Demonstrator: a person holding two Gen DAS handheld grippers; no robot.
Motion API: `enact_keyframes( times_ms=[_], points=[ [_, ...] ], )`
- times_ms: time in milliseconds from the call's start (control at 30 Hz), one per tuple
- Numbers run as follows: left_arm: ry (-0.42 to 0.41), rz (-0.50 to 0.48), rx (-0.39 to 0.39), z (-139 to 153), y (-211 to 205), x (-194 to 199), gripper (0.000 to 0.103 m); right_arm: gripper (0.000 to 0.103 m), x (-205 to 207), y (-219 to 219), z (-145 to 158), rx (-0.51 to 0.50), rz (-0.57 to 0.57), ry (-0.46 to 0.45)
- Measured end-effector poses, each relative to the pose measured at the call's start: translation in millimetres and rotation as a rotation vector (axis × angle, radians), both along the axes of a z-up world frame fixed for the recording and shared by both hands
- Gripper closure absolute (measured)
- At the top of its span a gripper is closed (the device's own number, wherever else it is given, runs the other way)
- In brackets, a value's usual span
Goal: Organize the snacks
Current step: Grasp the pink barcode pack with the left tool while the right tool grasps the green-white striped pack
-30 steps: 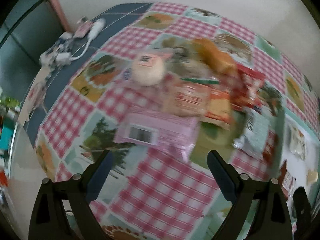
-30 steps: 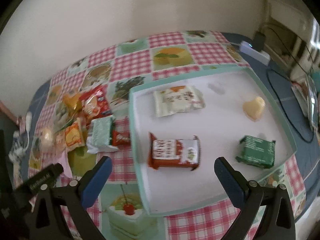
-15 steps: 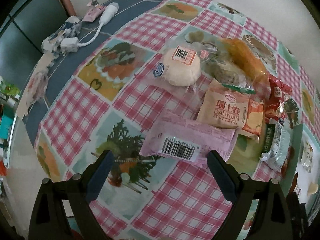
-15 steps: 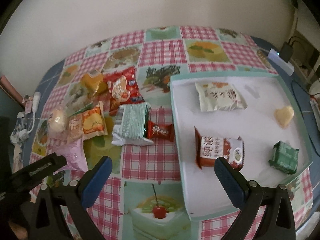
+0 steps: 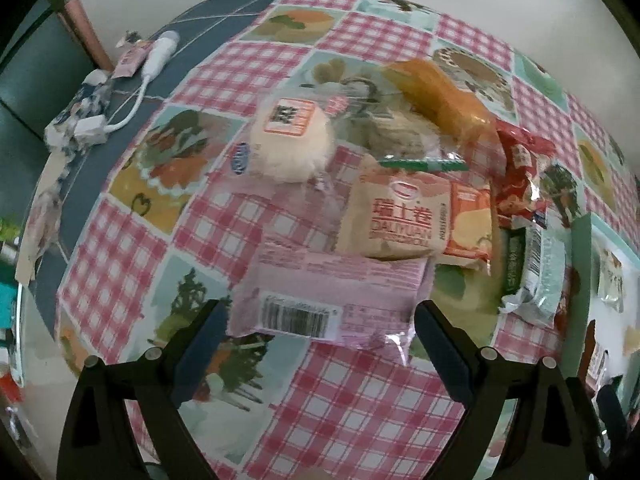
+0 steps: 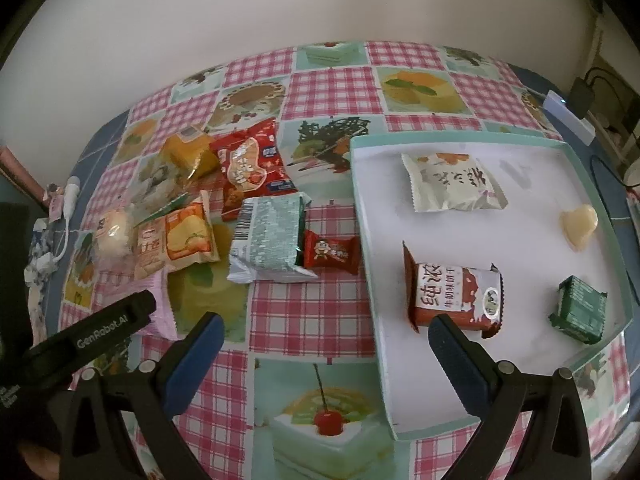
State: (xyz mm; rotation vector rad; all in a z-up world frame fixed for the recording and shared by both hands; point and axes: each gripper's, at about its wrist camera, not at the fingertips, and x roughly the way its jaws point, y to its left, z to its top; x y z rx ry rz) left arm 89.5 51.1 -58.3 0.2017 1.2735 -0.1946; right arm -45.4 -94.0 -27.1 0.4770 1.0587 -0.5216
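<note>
My left gripper (image 5: 320, 332) is open low over the table, its fingertips on either side of a pink barcode packet (image 5: 328, 296). Behind the packet lie a beige Swiss-roll packet (image 5: 396, 216), a round white bun (image 5: 288, 144) and a yellow cake (image 5: 436, 96). My right gripper (image 6: 326, 332) hangs open and empty above the cloth, astride the left rim of a teal tray (image 6: 480, 140). In the tray lie a white packet (image 6: 452, 182), a red-brown packet (image 6: 456, 292), a green packet (image 6: 578, 314) and a heart-shaped sweet (image 6: 578, 224).
Loose snacks lie left of the tray: a green-white packet (image 6: 272, 240), a small red candy (image 6: 330, 254), a red packet (image 6: 250, 164) and an orange packet (image 6: 188, 236). A white cable and charger (image 5: 92, 132) lie at the table's far left edge. A wall stands behind.
My left gripper has come lower and nearer, so the pink packet now lies between its fingertips. The right gripper has drifted left, from over the tray towards the snack pile.
</note>
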Motion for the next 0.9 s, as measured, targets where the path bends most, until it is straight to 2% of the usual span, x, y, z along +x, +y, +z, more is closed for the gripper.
enact_keyframes(
  times_ms=[200,433,667,900],
  points=[
    [0.019,-0.024,0.041,-11.9,-8.7,-1.1,0.008,0.000,-0.6,-1.0,-2.1,0.000,0.003,0.017],
    [0.029,-0.033,0.049,-12.6,-11.7,-2.7,0.008,0.000,1.0,-1.0,-4.2,-0.002,0.011,0.032],
    [0.053,-0.010,0.019,-14.5,-6.8,2.0,0.011,0.000,1.7,-3.6,-4.6,0.002,0.010,0.032],
    [0.064,0.017,0.000,-14.4,-1.3,5.2,0.013,0.000,0.9,-20.9,2.5,0.008,-0.049,-0.027]
  ],
)
